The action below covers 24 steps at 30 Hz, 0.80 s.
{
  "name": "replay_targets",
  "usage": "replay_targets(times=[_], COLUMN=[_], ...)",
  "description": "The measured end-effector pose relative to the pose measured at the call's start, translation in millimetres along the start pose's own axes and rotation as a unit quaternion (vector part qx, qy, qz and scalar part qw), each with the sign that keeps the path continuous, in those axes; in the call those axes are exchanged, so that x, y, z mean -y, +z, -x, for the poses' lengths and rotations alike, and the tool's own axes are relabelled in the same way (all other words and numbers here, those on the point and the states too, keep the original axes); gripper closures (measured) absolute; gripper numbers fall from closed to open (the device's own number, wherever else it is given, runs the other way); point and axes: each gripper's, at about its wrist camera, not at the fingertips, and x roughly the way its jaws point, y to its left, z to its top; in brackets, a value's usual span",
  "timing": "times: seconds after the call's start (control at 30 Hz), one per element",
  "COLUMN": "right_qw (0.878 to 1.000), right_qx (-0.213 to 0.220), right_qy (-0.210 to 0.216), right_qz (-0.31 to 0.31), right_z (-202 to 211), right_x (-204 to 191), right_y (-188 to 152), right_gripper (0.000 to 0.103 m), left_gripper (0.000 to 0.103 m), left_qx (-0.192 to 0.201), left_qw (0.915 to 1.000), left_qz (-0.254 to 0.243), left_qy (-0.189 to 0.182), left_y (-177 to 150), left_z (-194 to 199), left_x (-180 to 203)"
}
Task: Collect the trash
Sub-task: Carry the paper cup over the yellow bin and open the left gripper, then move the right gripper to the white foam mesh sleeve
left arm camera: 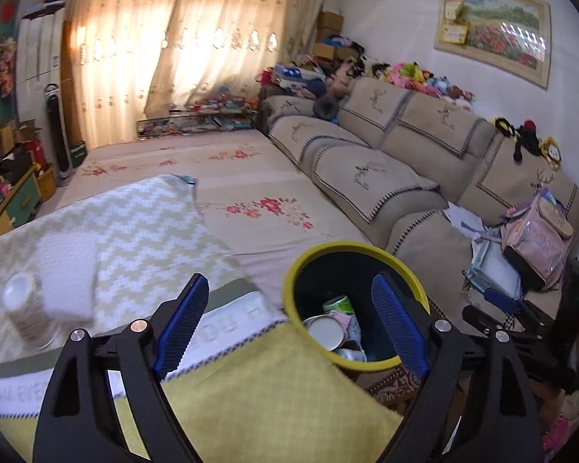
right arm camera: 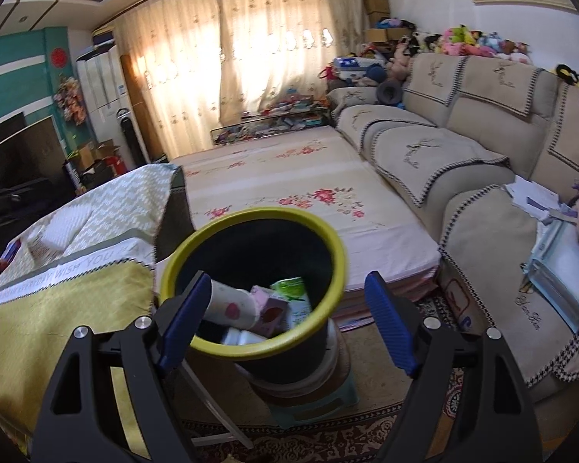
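A black trash bin with a yellow rim [left arm camera: 351,247] [right arm camera: 251,214] stands beside the cloth-covered table. It holds a white cup with a pink spot [right arm camera: 231,305], a pink carton [right arm camera: 270,306], a green carton [right arm camera: 293,297] [left arm camera: 339,305] and a white cup [left arm camera: 326,332]. My left gripper [left arm camera: 289,283] is open and empty over the table's edge, its right finger over the bin. My right gripper [right arm camera: 287,278] is open above the bin's mouth, with the spotted cup lying close to its left finger. A blurred paper cup [left arm camera: 21,308] stands on the table at the left, next to a white folded cloth [left arm camera: 67,266].
The table [left arm camera: 251,386] wears a yellow and zigzag cloth. The bin rests on a small stool [right arm camera: 312,397] over a patterned rug. A floral-sheeted mattress [left arm camera: 251,177] lies behind. At the right, a beige sofa [left arm camera: 424,135] carries papers and a pink backpack [left arm camera: 536,239].
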Motion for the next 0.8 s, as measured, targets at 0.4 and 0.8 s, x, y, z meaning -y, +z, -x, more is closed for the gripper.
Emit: replay_targets(times=[0.4,0.8], right_qw=[0.987,0.954], right_qx=[-0.005,-0.051], right_qy=[0.127,0.25], right_qz=[0.094,0.159], right_z=[-24.5,-84.6], right_x=[-123.8,-303.8], right_y=[34.0,77.6], right_gripper=[0.025,0.024], left_gripper=[0.012,0.011], left_qx=[0.056,0.076], left_qw=[0.9854,0.9667], left_qz=[0.094,0.153], left_qy=[0.13,0.191], left_y=[-68.1,-114.2], left_z=[147.6,208.7], left_x=[-106.3,-171.7])
